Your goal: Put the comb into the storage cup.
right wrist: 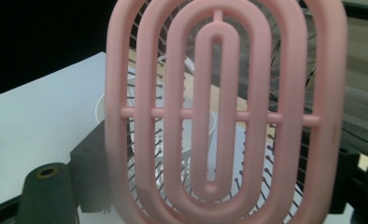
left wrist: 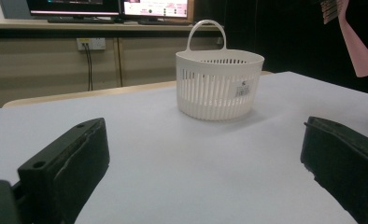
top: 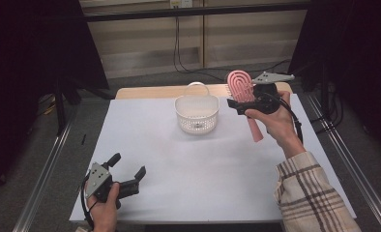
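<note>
We are gripping the pink vented hairbrush (top: 240, 87) in our right gripper (top: 246, 102), lifted over the table's far right corner, handle hanging down; the white basket (top: 197, 114) is sitting just left. Our left gripper (top: 128, 170) is resting open, near edge.

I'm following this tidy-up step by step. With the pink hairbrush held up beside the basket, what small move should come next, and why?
Probably carry the right gripper a little to the left until the pink hairbrush hangs over the white basket. The brush is gripped and lifted off the table, just right of the basket, whose open top looks free. The left gripper rests open near the table's front edge.
</note>
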`<state>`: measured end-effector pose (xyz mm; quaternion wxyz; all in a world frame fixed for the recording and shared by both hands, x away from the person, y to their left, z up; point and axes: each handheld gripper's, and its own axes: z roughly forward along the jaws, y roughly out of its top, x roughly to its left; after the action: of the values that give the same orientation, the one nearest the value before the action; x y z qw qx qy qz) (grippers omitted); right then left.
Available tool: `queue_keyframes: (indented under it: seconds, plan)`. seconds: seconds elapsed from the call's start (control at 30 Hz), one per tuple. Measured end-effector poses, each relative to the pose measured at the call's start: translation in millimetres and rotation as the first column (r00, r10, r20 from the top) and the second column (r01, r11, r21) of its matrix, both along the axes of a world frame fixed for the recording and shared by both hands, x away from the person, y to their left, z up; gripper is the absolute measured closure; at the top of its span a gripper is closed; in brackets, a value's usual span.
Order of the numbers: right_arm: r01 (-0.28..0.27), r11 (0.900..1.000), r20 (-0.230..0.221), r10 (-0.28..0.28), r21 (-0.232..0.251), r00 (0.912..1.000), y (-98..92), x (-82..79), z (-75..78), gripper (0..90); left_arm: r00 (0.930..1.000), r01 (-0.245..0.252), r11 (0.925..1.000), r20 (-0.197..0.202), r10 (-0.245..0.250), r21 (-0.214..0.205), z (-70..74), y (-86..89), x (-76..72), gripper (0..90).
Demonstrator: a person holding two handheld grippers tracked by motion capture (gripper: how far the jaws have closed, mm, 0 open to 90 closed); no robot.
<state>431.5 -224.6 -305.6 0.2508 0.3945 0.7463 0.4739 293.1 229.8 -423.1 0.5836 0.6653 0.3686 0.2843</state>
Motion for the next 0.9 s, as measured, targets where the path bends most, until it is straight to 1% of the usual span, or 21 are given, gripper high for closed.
queue_keyframes:
  seconds: [0.13,0.17,0.63,0.7,0.9]
  plan:
    - [-0.006,0.9999,0.021,0.006,0.015,0.9998,3.8,0.6,1.3,20.0,1.0,-0.002,1.0,-0.001,0.002,-0.004,0.0,0.3,-0.2,1.3]
    - [-0.007,0.9997,0.02,0.007,0.024,0.9998,4.7,0.5,1.8,20.0,1.0,-0.003,1.0,0.0,0.003,-0.004,0.0,0.3,-0.2,1.3]
    - [-0.014,0.9977,0.076,0.009,0.067,0.9971,13.4,2.2,6.4,20.0,1.0,-0.001,1.0,-0.001,0.001,-0.002,0.1,0.5,-0.1,1.3]
    - [-0.015,0.9973,0.076,0.009,0.072,0.9971,13.7,2.9,6.4,20.0,1.0,0.0,1.0,0.0,0.0,0.004,0.2,1.0,-0.1,1.3]
    - [-0.009,0.9953,0.093,0.0,0.096,0.9957,15.0,4.2,7.7,20.0,1.0,0.001,1.0,-0.001,-0.001,0.001,0.2,0.9,-0.1,1.3]
